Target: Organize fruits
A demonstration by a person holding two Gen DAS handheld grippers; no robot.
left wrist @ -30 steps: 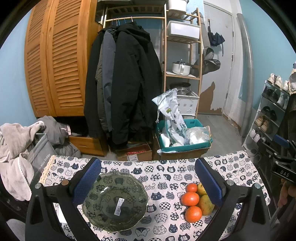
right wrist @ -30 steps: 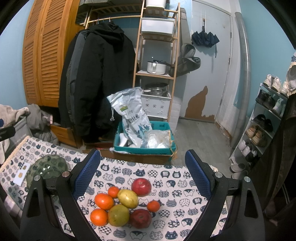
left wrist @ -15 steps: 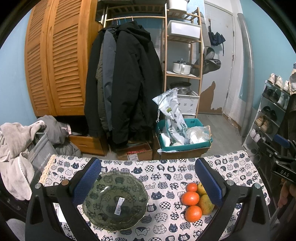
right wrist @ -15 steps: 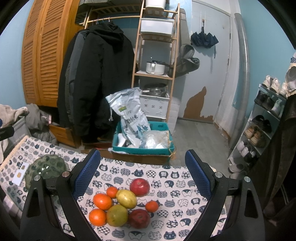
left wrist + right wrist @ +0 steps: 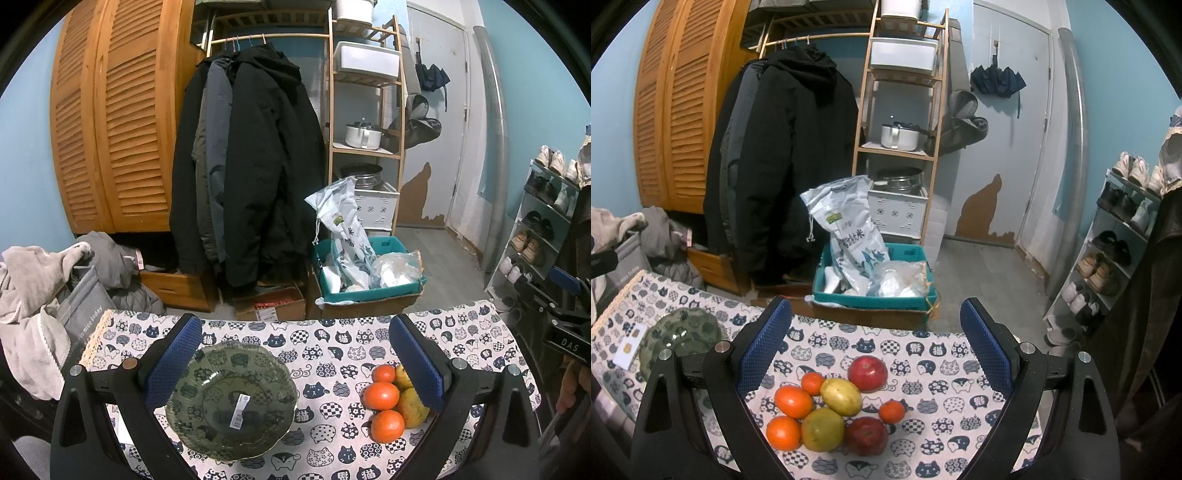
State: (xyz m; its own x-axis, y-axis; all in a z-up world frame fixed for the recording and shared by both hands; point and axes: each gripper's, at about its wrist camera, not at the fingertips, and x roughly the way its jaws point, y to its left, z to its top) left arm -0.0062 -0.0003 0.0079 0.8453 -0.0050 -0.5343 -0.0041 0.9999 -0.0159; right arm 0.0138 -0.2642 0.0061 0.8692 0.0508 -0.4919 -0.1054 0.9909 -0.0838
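Your left gripper [image 5: 295, 354] hangs with fingers spread wide above the scalloped green glass bowl [image 5: 231, 400], which sits empty on the cat-print tablecloth [image 5: 332, 339]. Your right gripper [image 5: 875, 339] is likewise spread wide, holding nothing, over the cluster of loose fruit [image 5: 834, 406]: oranges, two red apples and yellow-green pieces, touching one another, at the bowl's 3 o'clock.

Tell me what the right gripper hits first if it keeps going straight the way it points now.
Likely the fruit pile on the table: it lies between the open fingers of the right gripper, just ahead and below. Depth is uncertain.
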